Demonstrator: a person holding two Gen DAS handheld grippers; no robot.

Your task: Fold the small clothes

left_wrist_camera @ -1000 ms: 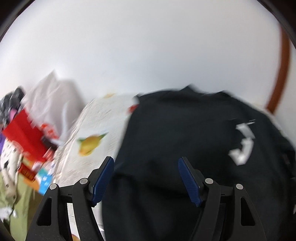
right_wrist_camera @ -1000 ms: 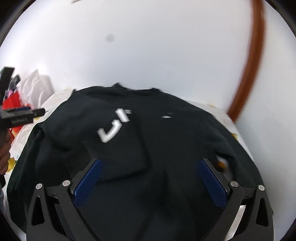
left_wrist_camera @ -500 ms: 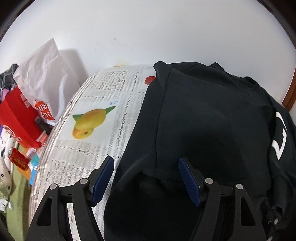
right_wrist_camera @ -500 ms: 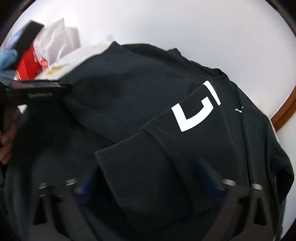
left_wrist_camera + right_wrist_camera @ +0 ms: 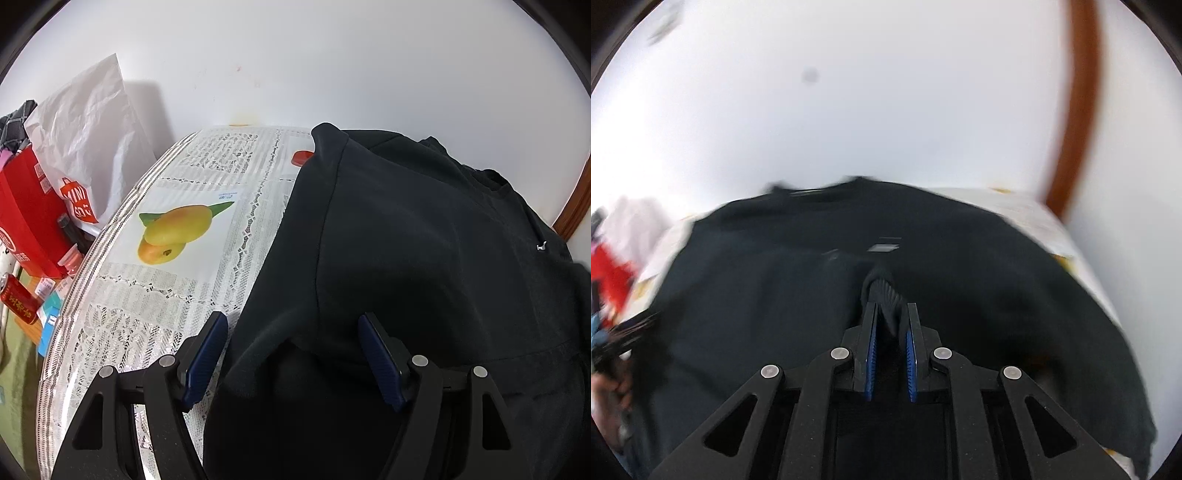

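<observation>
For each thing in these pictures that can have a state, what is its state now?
left gripper: open, over the sweatshirt's edge.
right gripper: shut on the ribbed cuff.
black sweatshirt: spread on the tablecloth.
white paper bag: upright beside the table.

The white paper bag [image 5: 86,147] at nine o'clock in the left wrist view carries a red tag printed "MINI" with "SO" legible beneath it. The red can [image 5: 18,300] at the far left edge bears gold characters too small to read. The tablecloth [image 5: 177,280] is printed with fine lines of text, too small to read. The right wrist view is blurred; nothing there is legible.
</observation>
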